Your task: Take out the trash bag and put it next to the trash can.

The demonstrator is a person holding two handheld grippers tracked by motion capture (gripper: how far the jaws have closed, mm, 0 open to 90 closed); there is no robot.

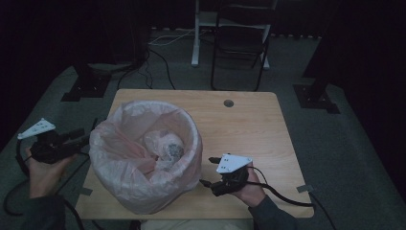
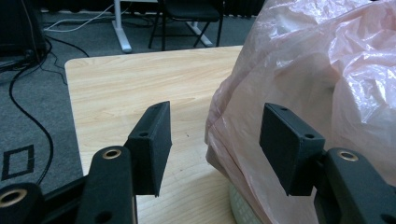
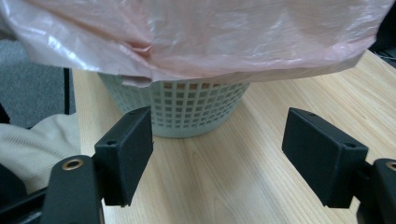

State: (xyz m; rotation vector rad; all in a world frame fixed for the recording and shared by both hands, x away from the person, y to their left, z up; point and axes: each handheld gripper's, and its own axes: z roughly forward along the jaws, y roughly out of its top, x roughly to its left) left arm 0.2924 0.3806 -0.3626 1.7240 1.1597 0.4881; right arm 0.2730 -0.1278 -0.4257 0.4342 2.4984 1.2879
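Note:
A lattice waste basket (image 3: 187, 105) lined with a pink plastic bag (image 1: 139, 115) stands on the wooden table (image 1: 249, 129), left of its middle. A crumpled bag bundle (image 1: 167, 146) lies inside it. My left gripper (image 1: 84, 138) hovers at the basket's left side. It is open, and the bag's hanging edge (image 2: 317, 70) reaches in between its jaws (image 2: 215, 140) near the right pad without being pinched. My right gripper (image 1: 207, 171) sits low at the basket's front right, pointing at the basket's base. It stands wide open (image 3: 217, 149) with only bare table between the pads.
A cable hole (image 1: 228, 103) marks the table's far side. A dark chair (image 1: 242, 38) and a white desk leg (image 1: 195, 33) stand beyond the table, with cables (image 1: 158, 57) on the grey floor. A cream garment (image 3: 42, 140) shows at the table's near edge.

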